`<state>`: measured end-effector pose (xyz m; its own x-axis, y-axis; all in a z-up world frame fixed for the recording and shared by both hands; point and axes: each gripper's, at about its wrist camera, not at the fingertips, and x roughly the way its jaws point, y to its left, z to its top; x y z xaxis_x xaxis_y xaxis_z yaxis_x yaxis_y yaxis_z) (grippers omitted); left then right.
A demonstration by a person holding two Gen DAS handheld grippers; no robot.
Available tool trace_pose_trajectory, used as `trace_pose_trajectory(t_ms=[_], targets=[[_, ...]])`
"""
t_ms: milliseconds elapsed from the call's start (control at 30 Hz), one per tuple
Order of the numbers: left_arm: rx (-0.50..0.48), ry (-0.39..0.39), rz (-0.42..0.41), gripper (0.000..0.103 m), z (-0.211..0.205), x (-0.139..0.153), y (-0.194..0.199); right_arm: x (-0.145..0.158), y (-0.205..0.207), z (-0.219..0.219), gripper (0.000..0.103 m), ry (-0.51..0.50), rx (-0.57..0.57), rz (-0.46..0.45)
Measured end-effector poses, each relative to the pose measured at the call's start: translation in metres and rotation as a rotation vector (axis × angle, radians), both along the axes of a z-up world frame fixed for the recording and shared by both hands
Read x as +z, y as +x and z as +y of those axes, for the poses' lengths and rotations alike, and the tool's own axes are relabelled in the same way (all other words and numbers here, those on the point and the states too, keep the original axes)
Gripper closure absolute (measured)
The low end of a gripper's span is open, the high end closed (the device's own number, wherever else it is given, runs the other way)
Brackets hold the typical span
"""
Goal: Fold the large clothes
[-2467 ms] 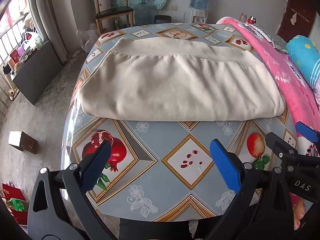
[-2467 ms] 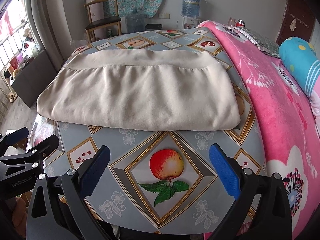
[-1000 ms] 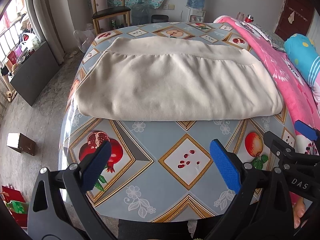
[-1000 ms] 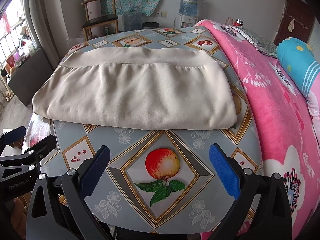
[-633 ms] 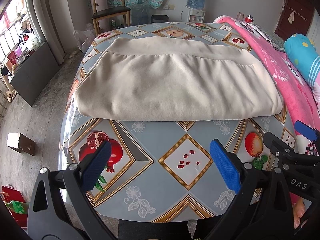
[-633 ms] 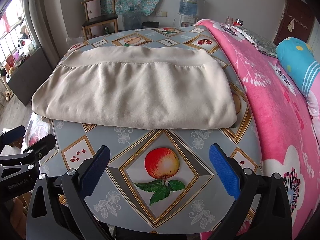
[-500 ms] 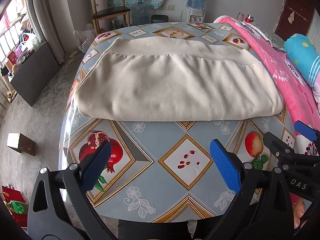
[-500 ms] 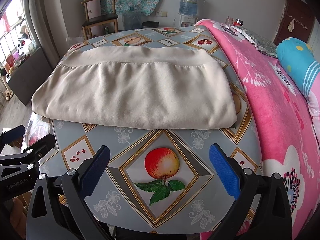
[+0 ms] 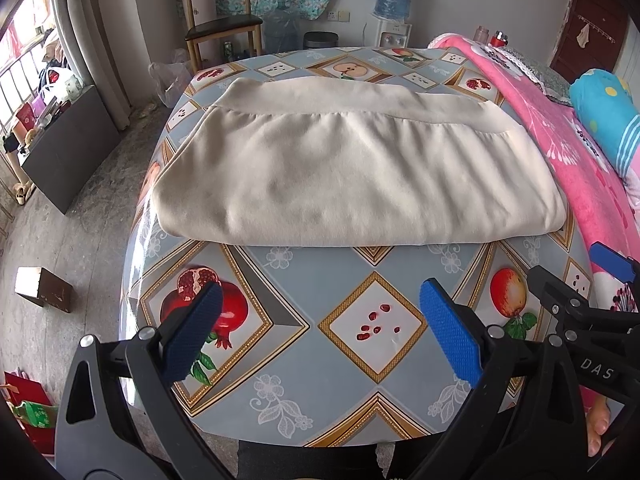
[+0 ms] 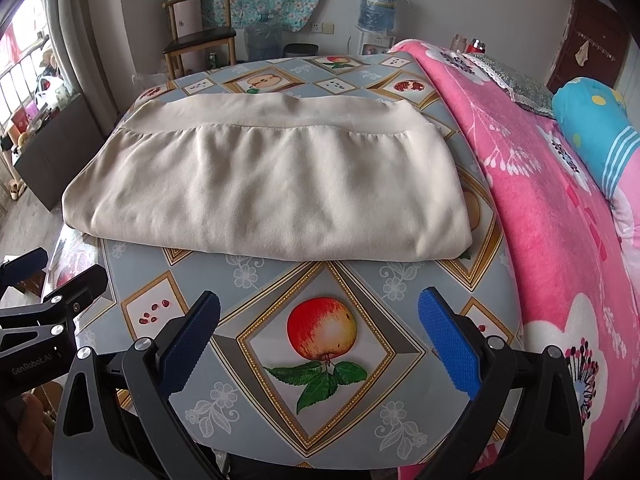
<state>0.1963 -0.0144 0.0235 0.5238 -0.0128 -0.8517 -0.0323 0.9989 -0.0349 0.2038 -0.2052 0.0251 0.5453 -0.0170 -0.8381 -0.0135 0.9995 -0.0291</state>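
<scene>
A folded cream garment (image 9: 352,168) (image 10: 272,188) lies flat across the far half of the table (image 9: 360,364), its wide ribbed band along the far edge. My left gripper (image 9: 320,320) hovers open over the near table edge, short of the garment's front fold, with nothing between its blue pads. My right gripper (image 10: 318,320) is also open and empty, above the printed apple, near the garment's right corner. Each gripper shows at the side of the other's view.
The table (image 10: 340,400) wears a fruit-print oilcloth. A pink blanket (image 10: 560,220) on a bed runs along its right side, with a blue pillow (image 10: 596,120). A wooden chair (image 9: 220,28) and water dispenser (image 9: 394,4) stand behind; a small box (image 9: 42,288) lies on the floor left.
Almost nothing differs. Both grippers stay open over the near table edge, with only a slight drift of the views since 2.5 s ago; the garment has not moved.
</scene>
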Motion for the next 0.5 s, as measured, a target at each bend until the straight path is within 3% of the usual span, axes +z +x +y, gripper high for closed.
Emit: trace_pose_trajectory(t_ms=[500], targets=[[-0.001,-0.001,0.001,0.008,0.0009,0.0007,0.0006,0.0,0.0008,0.0005,0.006,0.0,0.001,0.002]])
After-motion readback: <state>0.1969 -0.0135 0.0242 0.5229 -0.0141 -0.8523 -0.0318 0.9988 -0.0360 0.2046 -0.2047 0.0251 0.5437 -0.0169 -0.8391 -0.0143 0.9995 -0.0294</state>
